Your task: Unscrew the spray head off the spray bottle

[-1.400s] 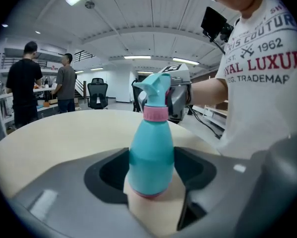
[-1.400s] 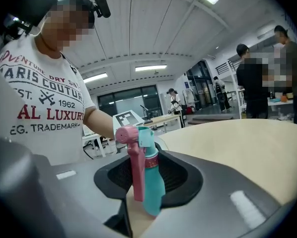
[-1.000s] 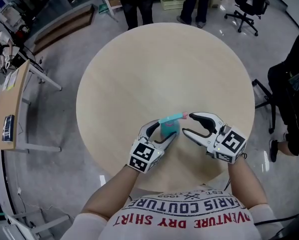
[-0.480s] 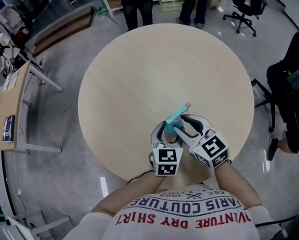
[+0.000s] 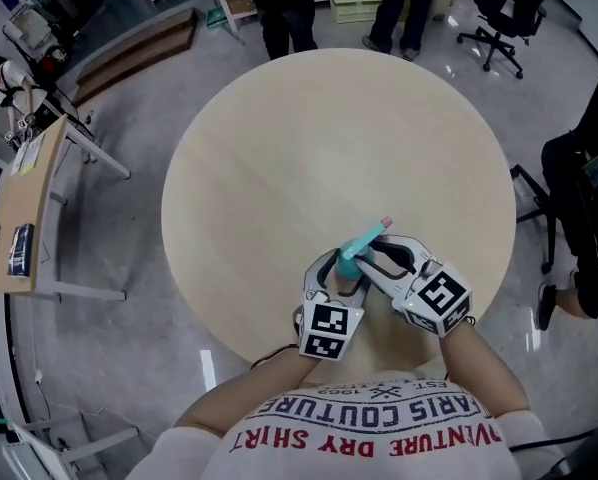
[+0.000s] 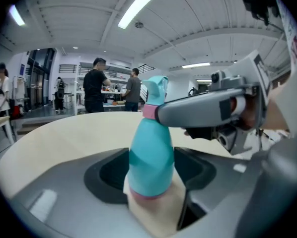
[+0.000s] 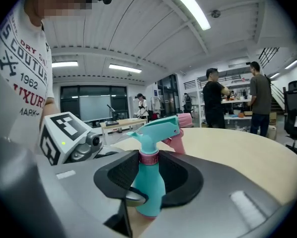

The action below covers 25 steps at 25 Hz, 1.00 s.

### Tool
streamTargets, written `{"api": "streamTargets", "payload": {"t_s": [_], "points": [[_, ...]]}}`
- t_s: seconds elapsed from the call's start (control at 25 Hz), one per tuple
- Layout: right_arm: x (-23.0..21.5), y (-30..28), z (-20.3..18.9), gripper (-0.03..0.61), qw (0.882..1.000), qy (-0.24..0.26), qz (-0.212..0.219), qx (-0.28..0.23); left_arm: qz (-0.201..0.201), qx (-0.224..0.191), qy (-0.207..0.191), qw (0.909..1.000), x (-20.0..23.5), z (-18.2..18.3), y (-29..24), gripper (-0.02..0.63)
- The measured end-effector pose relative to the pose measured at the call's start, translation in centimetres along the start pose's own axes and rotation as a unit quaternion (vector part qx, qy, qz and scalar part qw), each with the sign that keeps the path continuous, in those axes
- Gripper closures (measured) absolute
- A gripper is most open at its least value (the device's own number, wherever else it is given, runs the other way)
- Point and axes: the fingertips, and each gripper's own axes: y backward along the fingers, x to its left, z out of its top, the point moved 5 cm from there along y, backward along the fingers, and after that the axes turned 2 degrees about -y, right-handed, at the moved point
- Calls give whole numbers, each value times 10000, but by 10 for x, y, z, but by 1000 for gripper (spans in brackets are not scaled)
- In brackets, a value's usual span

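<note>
**Spray bottle (image 5: 349, 264):** Teal body, standing base-down on the surface (image 5: 279, 148). The long axis is vertical. It sits on the near half of the round top, toward 6 o'clock from the centre and short of the rim.

**Spray head (image 5: 367, 236):** Still seated on the neck above a pink collar (image 7: 148, 158). In the head view the pink nozzle tip (image 5: 384, 222) points toward 1 o'clock, away from the person. In the right gripper view the nozzle points to 3 o'clock and is slightly raised.

**Left claw (image 5: 339, 271):** Comes in from 6 o'clock. It is spread wide and clamped on the bottle's lower body. The left gripper view shows the teal body filling the gap between both dark pads, with the base just above the pale top.

**Right claw (image 5: 364, 260):** Comes in from 4 o'clock, higher up the bottle. Its jaws have just been closing and now stand at a narrow gap. In the right gripper view the pads meet the collar on both sides, directly under the trigger housing. The left gripper view shows one grey jaw crossing at collar height from 3 o'clock.

**Surroundings:**
- Two people (image 5: 284, 8) stand beyond the surface at 12 o'clock.
- An office chair (image 5: 499, 8) stands at 1 o'clock.
- A narrow desk (image 5: 29, 208) stands at 9 o'clock, well apart from the surface.
</note>
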Motion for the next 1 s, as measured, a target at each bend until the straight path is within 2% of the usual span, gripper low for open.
{"api": "streamTargets", "payload": {"t_s": [0.08, 0.16, 0.24, 0.32, 0.4, 0.48, 0.56, 0.68, 0.72, 0.88, 1.0], "points": [[-3, 1, 1, 454, 9989, 134, 445, 95, -605, -69, -303, 9977, 4, -1, 0, 331], [-5, 1, 0, 454, 9948, 248, 966, 192, -1368, -120, -691, 9881, 10, -4, 1, 333], [-4, 1, 1, 456, 9880, 307, 1491, 265, -2165, -33, -1112, 9699, 16, -4, 2, 333], [-6, 1, 2, 456, 9801, 275, 1942, 317, -2838, 177, -1485, 9472, 20, 0, 1, 334], [-9, 2, 4, 456, 9731, 235, 2266, 352, -3292, 364, -1716, 9278, 21, 5, -2, 333], [-12, 3, 5, 456, 9696, 293, 2401, 375, -3474, 423, -1766, 9200, 21, 8, -6, 333], [-12, 2, 5, 454, 9711, 324, 2339, 340, -3397, 320, -1614, 9260, 21, 6, -6, 331], [-7, 0, 2, 444, 9789, 148, 2028, 214, -2962, 30, -1129, 9484, 23, -1, -1, 332], [-5, 1, 1, 406, 9811, 80, 1926, 168, -2759, -37, -1000, 9560, 23, -3, 0, 333], [0, 14, 2, 388, 9899, -315, 1374, -171, -1787, -75, -695, 9814, 18, -5, 2, 333], [6, 17, 1, 369, 9961, -366, 775, -213, -915, -5, -365, 9951, 13, -6, 4, 333]]}}
